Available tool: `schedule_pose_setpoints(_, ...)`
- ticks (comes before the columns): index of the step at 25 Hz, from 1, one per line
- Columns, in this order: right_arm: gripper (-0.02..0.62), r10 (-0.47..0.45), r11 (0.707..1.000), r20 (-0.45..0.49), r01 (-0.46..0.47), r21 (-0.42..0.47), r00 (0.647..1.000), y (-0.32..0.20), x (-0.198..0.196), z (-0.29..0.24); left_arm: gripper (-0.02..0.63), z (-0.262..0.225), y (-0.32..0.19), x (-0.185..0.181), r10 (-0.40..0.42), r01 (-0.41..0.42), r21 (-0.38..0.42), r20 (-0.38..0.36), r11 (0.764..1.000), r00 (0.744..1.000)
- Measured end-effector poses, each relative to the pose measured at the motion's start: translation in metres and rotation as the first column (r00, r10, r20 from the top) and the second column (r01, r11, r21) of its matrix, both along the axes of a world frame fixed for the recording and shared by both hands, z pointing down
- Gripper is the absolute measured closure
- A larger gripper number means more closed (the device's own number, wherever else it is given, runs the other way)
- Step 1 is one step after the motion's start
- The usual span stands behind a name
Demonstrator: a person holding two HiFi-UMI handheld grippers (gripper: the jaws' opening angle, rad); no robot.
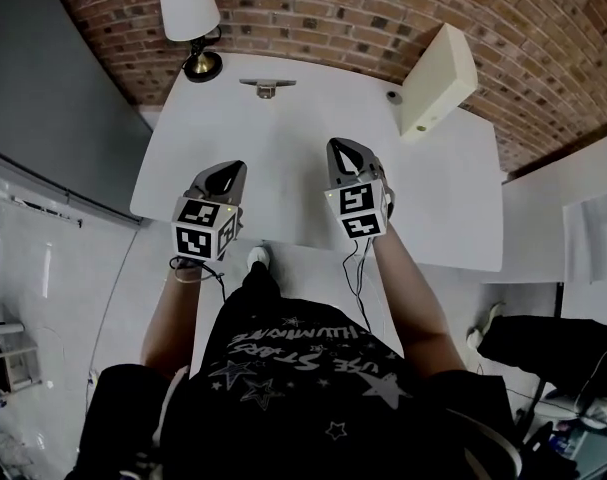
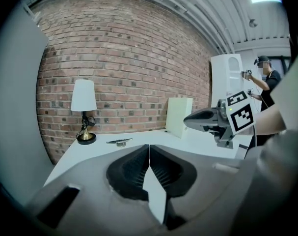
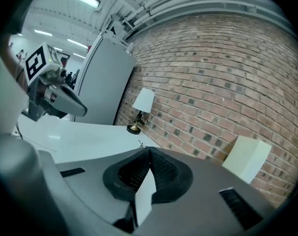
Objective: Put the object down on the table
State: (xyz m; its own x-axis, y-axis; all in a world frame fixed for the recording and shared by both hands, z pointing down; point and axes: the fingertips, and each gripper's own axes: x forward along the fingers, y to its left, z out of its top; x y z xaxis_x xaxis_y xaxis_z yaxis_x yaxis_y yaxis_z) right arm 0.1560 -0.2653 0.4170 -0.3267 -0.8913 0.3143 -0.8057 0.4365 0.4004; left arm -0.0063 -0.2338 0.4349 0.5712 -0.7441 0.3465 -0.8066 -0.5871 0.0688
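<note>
Steep downward look at a white table set against a brick wall. At the table's far left corner stands a lamp with a white shade and a brass base. A small metal object lies at the middle of the table's far edge. A cream box stands at the table's far right corner. Over the table's near edge, a person's bare forearms hold the left gripper and the right gripper side by side, apart, jaws pointing toward the table's far side.
</note>
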Motion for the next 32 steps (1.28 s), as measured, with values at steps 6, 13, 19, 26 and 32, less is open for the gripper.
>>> schedule_pose_setpoints(6, 0.592, 0.068, 0.997, 0.107, -0.065, -0.031, 0.992, 0.057, 0.027, -0.002, 0.586, -0.001, 0.057, 0.022, 0.017, -0.017, 0.012, 0.002, 1.000, 1.000)
schedule_pose_setpoints(13, 0.593, 0.115, 0.993, 0.167, -0.108, -0.046, 0.979, 0.123, 0.053, 0.009, 0.586, 0.010, 0.124, 0.038, 0.023, -0.023, 0.001, -0.003, 1.000, 1.000)
schedule_pose_setpoints(19, 0.594, 0.135, 0.990, 0.216, -0.122, -0.073, 0.967, 0.171, 0.064, 0.021, 0.586, 0.015, 0.174, 0.041, 0.011, -0.011, -0.014, -0.015, 1.000, 1.000)
schedule_pose_setpoints(26, 0.594, 0.131, 0.990, 0.243, -0.116, -0.076, 0.961, 0.196, 0.056, 0.020, 0.586, 0.023, 0.206, 0.029, -0.004, 0.003, -0.044, -0.028, 0.999, 1.000)
schedule_pose_setpoints(32, 0.594, 0.172, 0.983, 0.294, -0.146, -0.110, 0.940, 0.197, 0.031, 0.021, 0.586, 0.024, 0.206, 0.005, 0.015, -0.018, -0.060, -0.050, 0.998, 0.999)
